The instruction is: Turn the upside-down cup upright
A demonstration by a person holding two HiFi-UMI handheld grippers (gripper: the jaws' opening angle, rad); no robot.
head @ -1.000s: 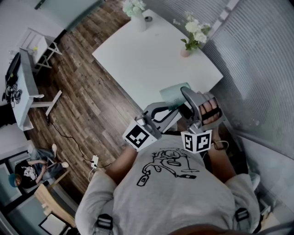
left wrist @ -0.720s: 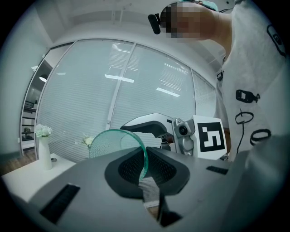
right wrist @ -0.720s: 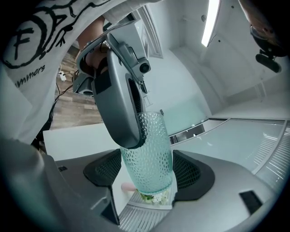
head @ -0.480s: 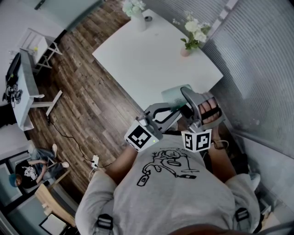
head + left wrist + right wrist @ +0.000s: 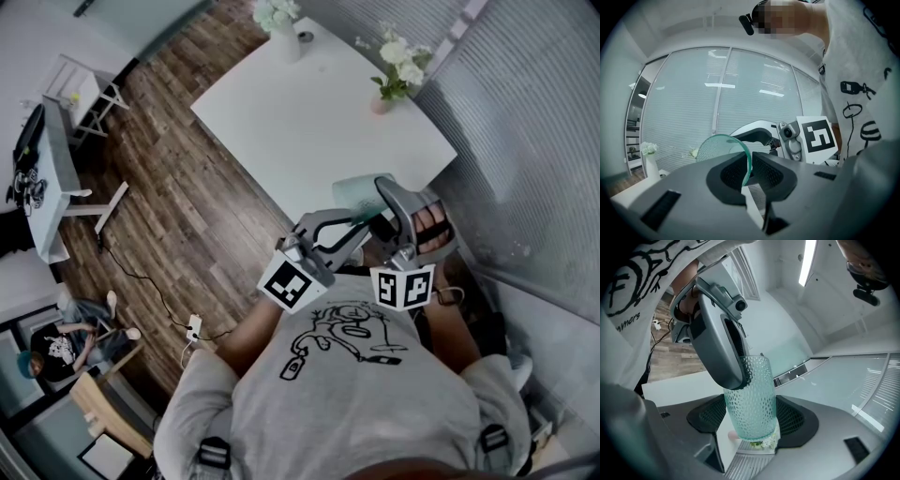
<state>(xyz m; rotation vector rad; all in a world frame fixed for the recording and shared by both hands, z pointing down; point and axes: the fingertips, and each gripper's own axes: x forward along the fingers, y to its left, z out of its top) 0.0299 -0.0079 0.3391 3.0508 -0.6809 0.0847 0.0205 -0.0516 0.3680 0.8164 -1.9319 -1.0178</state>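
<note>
While the right gripper (image 5: 752,416) clamps the cup (image 5: 751,394) by its body near the table (image 5: 319,122) edge, the left gripper (image 5: 749,171) pinches its far rim, the cup's axis lying along the right jaws.

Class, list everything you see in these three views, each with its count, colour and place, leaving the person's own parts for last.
cup: one, green dimpled glass, held by both tools
table: one, white, beyond the cup
white vase: one, white flowers, table's far corner
pinkish vase: one, white flowers, table's right edge
floor: dark wood planks, left of table
side desk: one, white, far left
seated person: one, lower left
left tool: grey, jaws beginning to open, cup's rim between them
right tool: grey, clamped on cup's body
T-shirt: grey, black drawing
</note>
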